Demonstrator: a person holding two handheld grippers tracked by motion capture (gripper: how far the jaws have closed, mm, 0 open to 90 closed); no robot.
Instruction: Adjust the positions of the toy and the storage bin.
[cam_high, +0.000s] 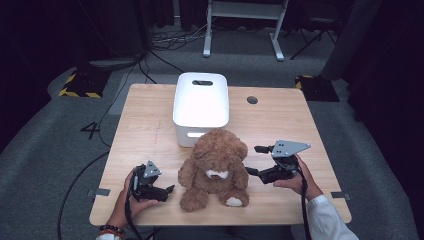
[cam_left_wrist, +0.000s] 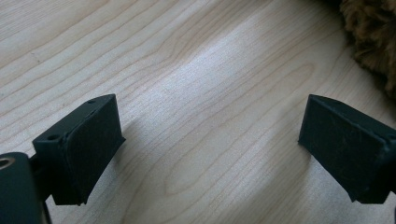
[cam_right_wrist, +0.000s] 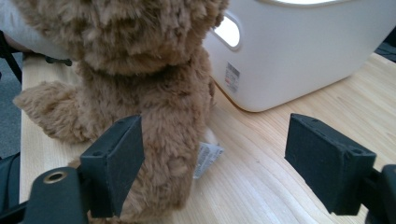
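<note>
A brown teddy bear sits upright near the front middle of the wooden table, facing the person. Just behind it stands a white bin with a handle slot. My left gripper rests low on the table left of the bear's foot, open and holding nothing. In the left gripper view my left gripper spans bare wood, with the bear's fur at the top right. My right gripper is open beside the bear's right side. In the right gripper view my right gripper frames the bear, its white tag and the bin.
A small dark round grommet sits in the table at the back right. Black cables trail over the grey floor at the left. White frame legs stand behind the table, and yellow-black marked plates lie at the far corners.
</note>
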